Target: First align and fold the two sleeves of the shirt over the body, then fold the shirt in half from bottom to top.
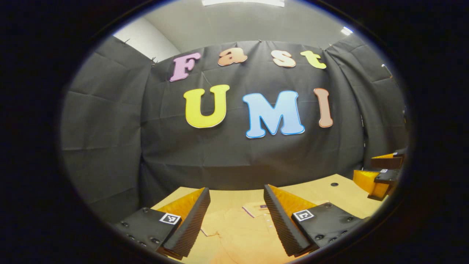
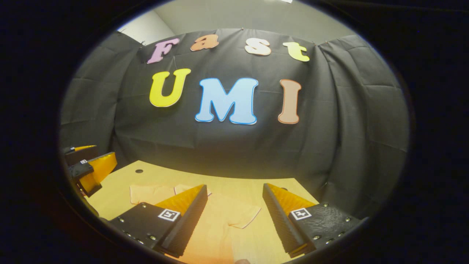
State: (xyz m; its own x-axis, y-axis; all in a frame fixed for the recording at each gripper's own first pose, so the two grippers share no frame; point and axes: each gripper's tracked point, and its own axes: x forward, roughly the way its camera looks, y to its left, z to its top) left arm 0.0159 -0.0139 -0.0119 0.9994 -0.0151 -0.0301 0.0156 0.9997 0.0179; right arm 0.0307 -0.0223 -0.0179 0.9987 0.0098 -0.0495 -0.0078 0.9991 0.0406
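A pale orange short-sleeved shirt (image 1: 238,234) lies flat on the wooden table (image 1: 329,194), collar toward the booth wall. My left gripper (image 1: 236,205) is open above the shirt's collar area, holding nothing. In the right gripper view the same shirt (image 2: 216,227) spreads below, one sleeve (image 2: 243,216) lying out to the right and the other sleeve (image 2: 150,193) out to the left. My right gripper (image 2: 234,203) is open above the shirt's body, nothing between its fingers. The right gripper (image 1: 383,174) shows at the right edge of the left gripper view, and the left gripper (image 2: 88,167) at the left edge of the right gripper view.
The black cloth wall (image 1: 238,154) stands close behind the table's far edge. A small round hole (image 1: 334,184) sits in the tabletop near the back, seen also as a hole (image 2: 139,171) in the right gripper view. Bare table (image 2: 278,190) lies right of the shirt.
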